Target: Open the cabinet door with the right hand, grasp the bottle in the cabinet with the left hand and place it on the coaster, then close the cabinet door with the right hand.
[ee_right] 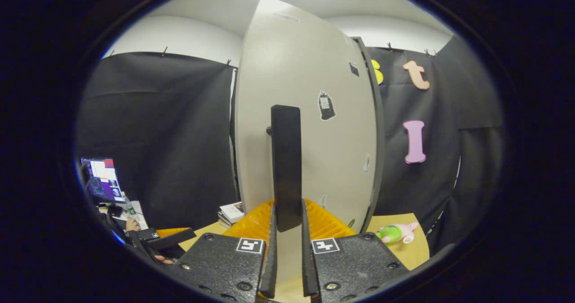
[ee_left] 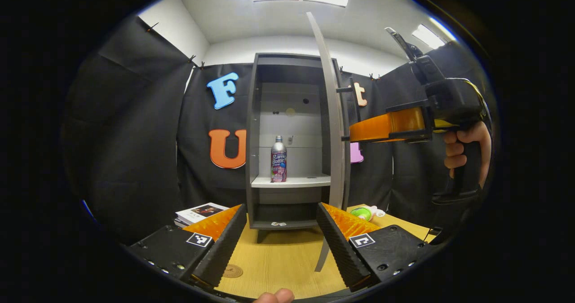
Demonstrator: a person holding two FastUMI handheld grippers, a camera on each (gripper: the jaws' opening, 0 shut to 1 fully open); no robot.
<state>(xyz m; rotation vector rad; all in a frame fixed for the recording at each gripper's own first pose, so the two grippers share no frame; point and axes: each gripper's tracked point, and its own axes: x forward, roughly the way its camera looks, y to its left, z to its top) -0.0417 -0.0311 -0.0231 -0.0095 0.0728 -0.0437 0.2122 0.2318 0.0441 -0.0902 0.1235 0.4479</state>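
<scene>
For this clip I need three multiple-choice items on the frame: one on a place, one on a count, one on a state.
1. Where does the bottle stand?
A. on the cabinet's shelf
B. on the coaster
C. between the left fingers

2. How many bottles are in the cabinet?
A. none
B. one
C. three

3. What state is the cabinet door in?
A. shut
B. swung open, handle held
C. taken off

Key:
1 A: in the left gripper view it stands upright on the shelf, while the coaster lies bare on the table.
2 B: one alone shows.
3 B: the right hand-held gripper clamps the door handle; the left hand-held gripper is open.
</scene>
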